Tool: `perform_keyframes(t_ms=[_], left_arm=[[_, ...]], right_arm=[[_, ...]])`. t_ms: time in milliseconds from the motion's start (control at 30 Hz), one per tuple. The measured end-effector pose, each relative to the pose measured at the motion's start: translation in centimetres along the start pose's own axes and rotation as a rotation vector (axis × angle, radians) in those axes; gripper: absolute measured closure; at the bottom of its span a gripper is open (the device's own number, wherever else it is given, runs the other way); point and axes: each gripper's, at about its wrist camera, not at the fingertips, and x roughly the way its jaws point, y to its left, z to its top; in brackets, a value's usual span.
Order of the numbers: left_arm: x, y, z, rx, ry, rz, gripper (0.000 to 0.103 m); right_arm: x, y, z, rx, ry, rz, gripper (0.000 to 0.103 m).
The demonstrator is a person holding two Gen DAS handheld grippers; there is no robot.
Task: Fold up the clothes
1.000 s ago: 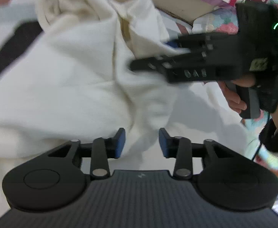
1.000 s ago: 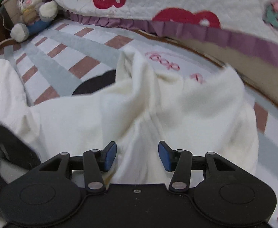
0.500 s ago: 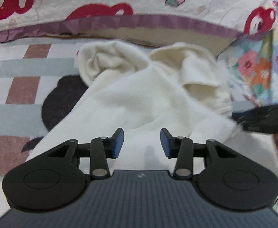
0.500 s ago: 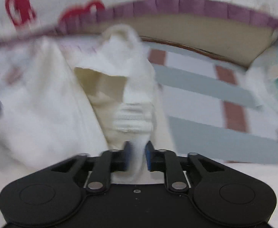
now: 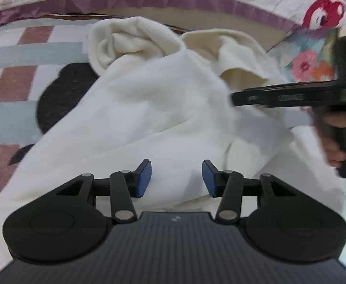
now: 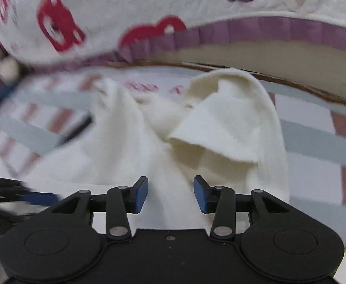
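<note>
While the garment is heaped on the striped mat with its long axis run toward 12 o'clock, both the left gripper and right gripper are held spread and empty, cloth lying just ahead of each.

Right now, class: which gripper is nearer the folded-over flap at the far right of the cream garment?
Right. The right gripper hovers open just short of the flap. The left gripper, also open, sits farther back over the garment's near edge.
</note>
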Motion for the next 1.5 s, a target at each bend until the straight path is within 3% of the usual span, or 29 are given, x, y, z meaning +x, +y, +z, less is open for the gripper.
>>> perform_keyframes(t_ms=[167, 267, 333, 433, 467, 600, 767, 933, 1067, 1133, 1167, 1267, 1333, 1400, 1500], left_arm=[[-1.5, 0.5, 0.7, -0.022, -0.084, -0.066, 0.057], [-2.6, 1.3, 1.0, -0.053, -0.12, -0.082, 0.057], [-3.1, 1.9, 1.3, -0.082, -0.132, -0.09, 0.057], [-3.2, 2.4, 1.4, -0.123, -0.134, -0.097, 0.057], [-2.8, 2.7, 1.4, -0.151, -0.119, -0.104, 0.057], [-1.3, 3.5, 1.2, -0.247, -0.078, -0.154, 0.057], [-1.5, 0.4, 1.5, -0.041, -0.193, -0.13, 0.058], [-2.0, -2.6, 0.9, 0.245, -0.297, -0.091, 0.054], [-1.5, -2.7, 0.5, 0.273, -0.294, -0.078, 0.054], [-1.1, -2.6, 0.6, 0.261, -0.274, -0.084, 0.054], [-0.8, -2.5, 0.5, 0.263, -0.257, -0.078, 0.054], [0.3, -2.5, 0.3, 0.271, -0.199, -0.056, 0.054], [1.3, -2.7, -0.2, 0.282, -0.148, -0.028, 0.054], [1.9, -2.7, -0.5, 0.29, -0.119, -0.017, 0.054], [2.4, -2.6, -0.7, 0.259, -0.098, -0.02, 0.054]], right_arm=[[2.8, -1.9, -0.3, 0.2, 0.102, 0.142, 0.05], [3.2, -2.3, -1.8, 0.299, 0.096, 0.202, 0.05], [2.4, -1.7, -1.8, 0.283, 0.067, 0.223, 0.051], [1.1, -0.3, -1.6, 0.242, 0.019, 0.244, 0.07], [0.6, 0.1, -1.5, 0.228, 0.003, 0.25, 0.092], [-1.1, 1.9, -1.2, 0.172, -0.06, 0.278, 0.091], [-3.5, 3.7, -0.9, 0.102, -0.127, 0.312, 0.092], [-5.7, 3.7, -0.9, 0.11, -0.17, 0.366, 0.092], [-8.2, 3.5, -1.0, 0.189, -0.176, 0.484, 0.098], [-9.0, 3.7, -1.1, 0.13, -0.162, 0.46, 0.098], [-8.8, 3.7, -1.1, 0.096, -0.142, 0.405, 0.096], [-6.9, 2.2, -0.9, 0.104, -0.084, 0.315, 0.089], [-5.6, 1.1, -0.5, 0.124, -0.086, 0.28, 0.08], [-4.0, 0.3, 0.2, 0.113, -0.062, 0.265, 0.064], [-1.5, -0.1, 1.3, 0.057, 0.02, 0.227, 0.057]])
